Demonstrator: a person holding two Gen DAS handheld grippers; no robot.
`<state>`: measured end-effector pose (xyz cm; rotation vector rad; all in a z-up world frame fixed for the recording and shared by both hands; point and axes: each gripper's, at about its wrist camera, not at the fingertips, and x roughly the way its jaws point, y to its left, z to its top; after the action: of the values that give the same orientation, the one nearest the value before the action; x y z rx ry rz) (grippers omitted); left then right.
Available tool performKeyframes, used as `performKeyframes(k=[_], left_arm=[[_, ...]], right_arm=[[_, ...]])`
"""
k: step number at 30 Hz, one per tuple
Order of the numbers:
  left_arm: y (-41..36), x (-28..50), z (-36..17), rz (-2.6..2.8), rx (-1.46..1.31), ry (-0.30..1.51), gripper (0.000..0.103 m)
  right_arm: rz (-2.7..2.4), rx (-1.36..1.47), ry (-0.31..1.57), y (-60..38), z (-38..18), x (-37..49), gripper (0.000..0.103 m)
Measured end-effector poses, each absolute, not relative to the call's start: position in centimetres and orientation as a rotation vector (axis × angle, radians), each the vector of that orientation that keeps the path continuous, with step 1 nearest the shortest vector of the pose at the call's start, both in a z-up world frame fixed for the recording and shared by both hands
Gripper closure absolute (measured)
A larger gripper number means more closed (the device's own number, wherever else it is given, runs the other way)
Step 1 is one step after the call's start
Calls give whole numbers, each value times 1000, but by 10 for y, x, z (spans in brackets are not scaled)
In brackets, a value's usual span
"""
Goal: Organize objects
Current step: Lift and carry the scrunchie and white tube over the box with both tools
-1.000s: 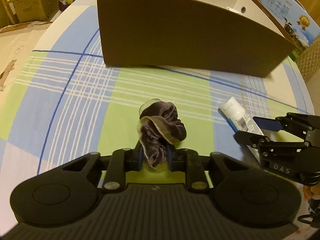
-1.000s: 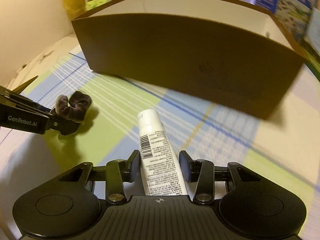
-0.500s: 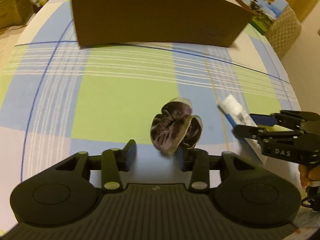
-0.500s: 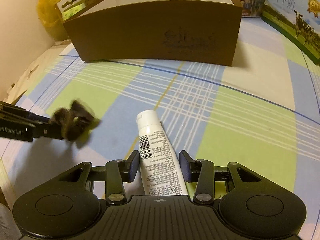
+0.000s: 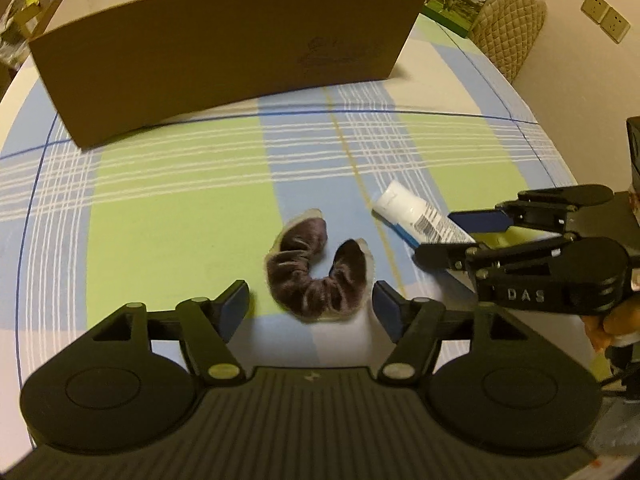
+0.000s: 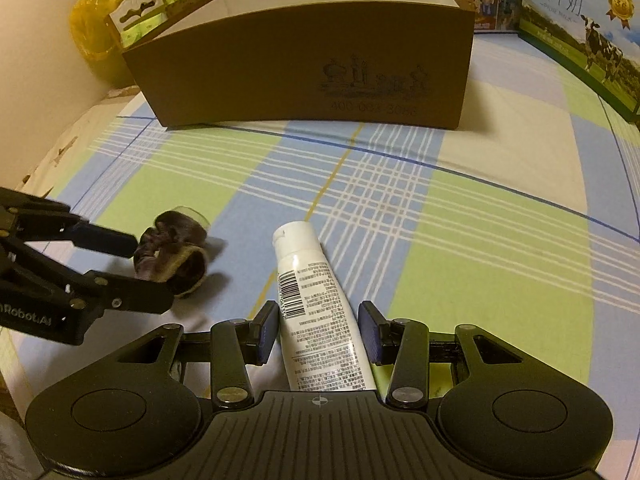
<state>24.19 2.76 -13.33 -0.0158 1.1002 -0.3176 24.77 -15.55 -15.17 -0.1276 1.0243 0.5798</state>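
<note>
A dark purple velvet scrunchie (image 5: 316, 276) lies on the checked tablecloth between the open jaws of my left gripper (image 5: 310, 306), touching neither pad. It also shows in the right wrist view (image 6: 172, 254). A white tube with a barcode (image 6: 320, 312) lies between the open jaws of my right gripper (image 6: 318, 334), with small gaps on both sides; it also shows in the left wrist view (image 5: 416, 218). A brown open-top cardboard box (image 5: 224, 56) stands at the far side of the table, also in the right wrist view (image 6: 312, 68).
A milk carton box (image 6: 580, 28) stands at the far right of the table. A yellow bag (image 6: 90, 28) and cartons sit beyond the table's left edge. The table's rounded edge (image 5: 560, 152) runs close on the right. A quilted chair (image 5: 512, 20) stands beyond it.
My left gripper opened and let go of the scrunchie, which now lies on the cloth. Both grippers drew back from the box. The right gripper stays open around the tube.
</note>
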Motion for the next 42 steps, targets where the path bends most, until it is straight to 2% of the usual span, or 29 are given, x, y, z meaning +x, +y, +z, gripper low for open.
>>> performKeyframes(k=[5, 7, 10, 16, 18, 31, 42], left_arm=[[15, 254, -138, -316, 15, 1082, 41], [10, 258, -141, -320, 40, 1087, 50], [6, 261, -145, -327, 54, 1088, 52], [0, 257, -149, -318, 118, 1083, 71], [3, 257, -148, -308, 98, 1083, 74], [24, 249, -144, -237, 47, 1107, 75], [47, 246, -125, -173, 9, 1079, 75]], right_arm=[[578, -141, 1023, -154, -151, 247, 63], [578, -141, 1024, -154, -151, 246, 63], [580, -145, 1023, -154, -151, 245, 62], [583, -204, 1006, -147, -152, 240, 62], [585, -238, 996, -143, -153, 238, 62], [592, -304, 977, -134, -159, 237, 65], [628, -245, 1000, -126, -146, 238, 65]])
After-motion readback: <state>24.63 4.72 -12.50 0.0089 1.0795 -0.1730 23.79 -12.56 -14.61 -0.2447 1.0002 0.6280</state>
